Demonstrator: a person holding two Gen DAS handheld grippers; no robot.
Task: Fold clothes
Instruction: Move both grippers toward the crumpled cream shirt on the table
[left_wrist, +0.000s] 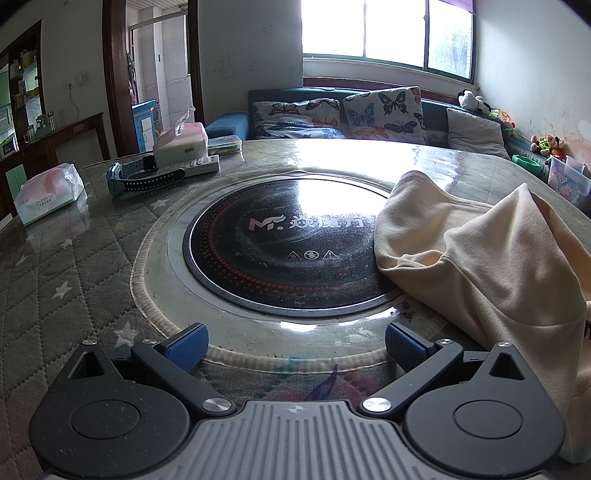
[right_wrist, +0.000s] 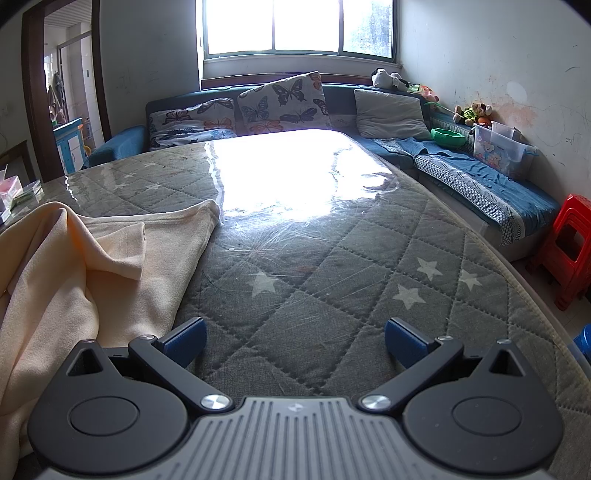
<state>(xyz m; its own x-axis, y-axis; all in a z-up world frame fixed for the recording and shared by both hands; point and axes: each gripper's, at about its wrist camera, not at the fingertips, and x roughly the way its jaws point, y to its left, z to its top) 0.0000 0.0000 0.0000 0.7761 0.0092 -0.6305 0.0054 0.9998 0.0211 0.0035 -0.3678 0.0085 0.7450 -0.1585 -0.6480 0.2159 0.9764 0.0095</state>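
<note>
A white tissue pack (left_wrist: 50, 192) lies at the left of the grey star-quilted table (left_wrist: 74, 266), whose round black cooktop (left_wrist: 280, 243) sits centre. The left gripper (left_wrist: 295, 345) gapes empty. Rightward, the crumpled cream fleece garment (left_wrist: 480, 266) lies beside the spread, empty right gripper (right_wrist: 295, 343); a blue sofa (right_wrist: 480, 177) borders the room.

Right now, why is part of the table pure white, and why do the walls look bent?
Right wrist view: window light blows out the glossy table cover. Left wrist view: the same glare beyond the black cooktop. Both views: fisheye lenses bow straight edges.
</note>
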